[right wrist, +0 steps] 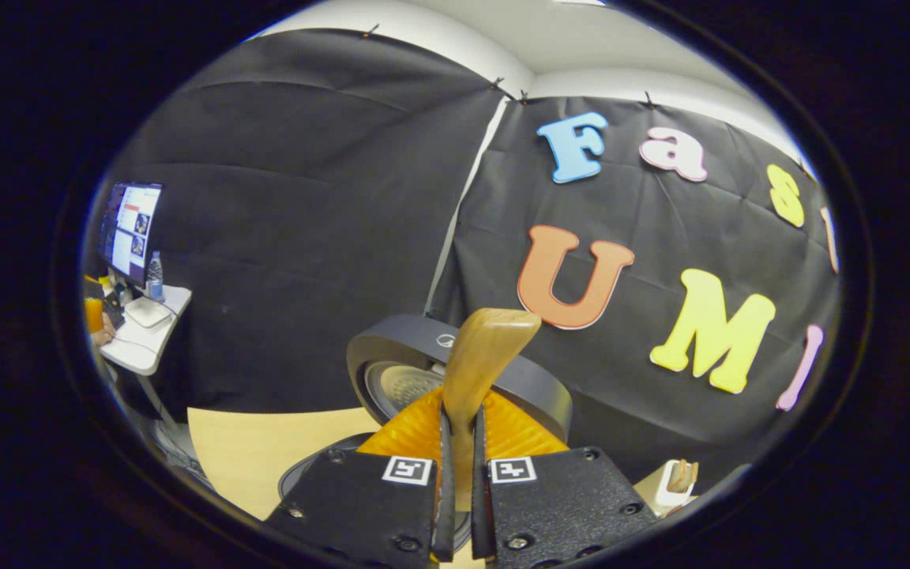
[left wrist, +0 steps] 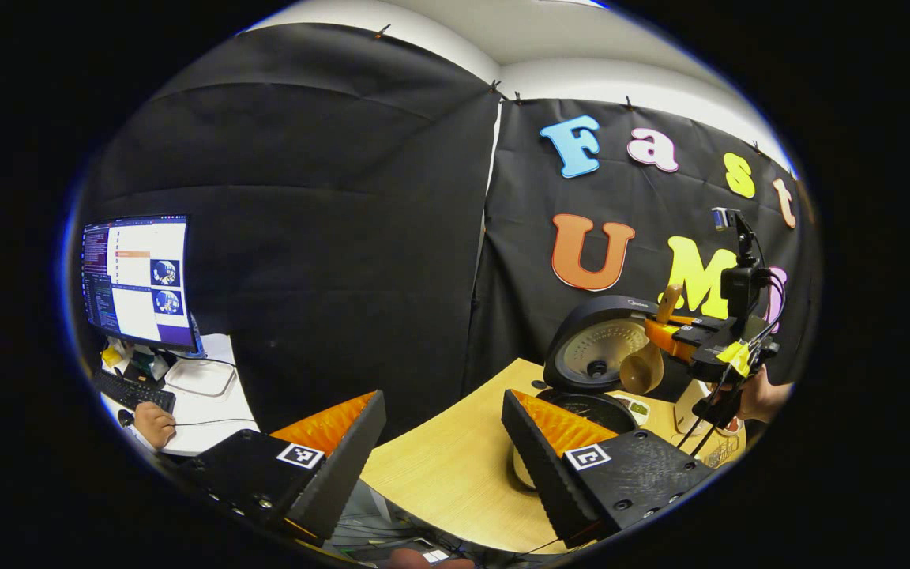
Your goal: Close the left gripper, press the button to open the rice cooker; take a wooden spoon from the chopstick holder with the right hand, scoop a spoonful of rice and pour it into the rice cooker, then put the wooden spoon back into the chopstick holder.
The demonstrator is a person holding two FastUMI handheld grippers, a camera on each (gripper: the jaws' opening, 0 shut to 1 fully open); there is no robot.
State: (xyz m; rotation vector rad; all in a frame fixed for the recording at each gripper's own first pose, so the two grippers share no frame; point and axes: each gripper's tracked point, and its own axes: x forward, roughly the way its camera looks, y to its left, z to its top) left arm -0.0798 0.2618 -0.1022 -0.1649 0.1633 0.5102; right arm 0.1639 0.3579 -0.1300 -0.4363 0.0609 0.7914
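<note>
Left gripper (left wrist: pixel 443 442) sits low over the desk (left wrist: pixel 455 474) with fingers wide apart, probably just keeping clear. Right gripper (right wrist: pixel 459 466) is clamped on the wooden spoon (right wrist: pixel 483 356) handle, bowl tipped down over the open rice cooker (left wrist: pixel 593 371), so I'd guess it's mid-pour. Chopstick holder (right wrist: pixel 680 478) waits off to its right. Further back there's a monitor (left wrist: pixel 137 280) on a white side table (left wrist: pixel 202 395).

Each handheld gripper, the left gripper (left wrist: pixel 443 442) and the right gripper (right wrist: pixel 456 482), has blocky black finger housings with sunken screws, a small square black-and-white marker on each, ribbed inner faces, and dark cables trailing from the right one's body.
</note>
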